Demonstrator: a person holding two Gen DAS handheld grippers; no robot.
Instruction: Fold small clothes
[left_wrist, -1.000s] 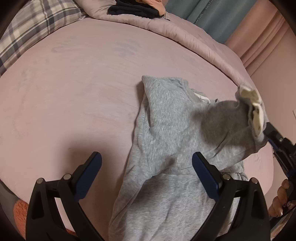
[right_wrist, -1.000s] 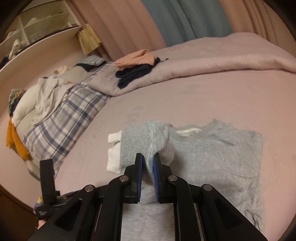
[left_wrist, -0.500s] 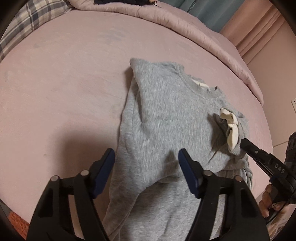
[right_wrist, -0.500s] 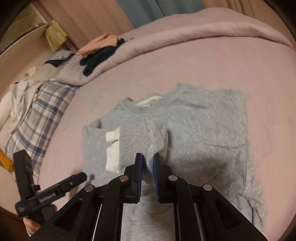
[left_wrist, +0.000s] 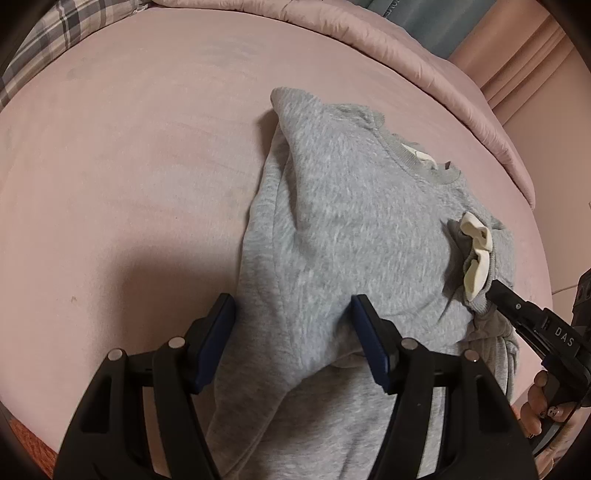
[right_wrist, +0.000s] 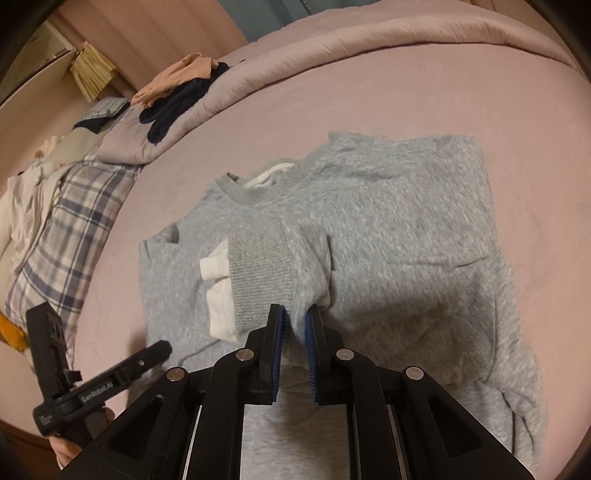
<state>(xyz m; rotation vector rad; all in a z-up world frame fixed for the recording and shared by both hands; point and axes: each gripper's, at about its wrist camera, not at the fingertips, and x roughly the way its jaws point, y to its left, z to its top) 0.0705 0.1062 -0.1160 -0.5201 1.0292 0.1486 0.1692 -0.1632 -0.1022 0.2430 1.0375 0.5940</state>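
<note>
A small grey sweatshirt (left_wrist: 351, 221) lies on the pink bed (left_wrist: 129, 166), neck hole away from me; it also shows in the right wrist view (right_wrist: 406, 229). My right gripper (right_wrist: 295, 314) is shut on the sleeve (right_wrist: 266, 266) near its ribbed cuff, where a white inner cuff (right_wrist: 218, 291) sticks out, and holds it low over the sweatshirt's chest. In the left wrist view that gripper (left_wrist: 495, 288) pinches the sleeve at the right. My left gripper (left_wrist: 291, 310) is open, its jaws wide apart over the sweatshirt's left side, holding nothing.
A rolled pink duvet (right_wrist: 369, 40) runs along the far side of the bed. Dark and peach clothes (right_wrist: 177, 92) lie on it. A plaid pillow (right_wrist: 62, 229) and a pile of laundry (right_wrist: 22, 199) lie at the left.
My right gripper has lowered the sleeve down and across onto the sweatshirt's chest. My left gripper stayed open and has drawn closer over the sweatshirt's left side.
</note>
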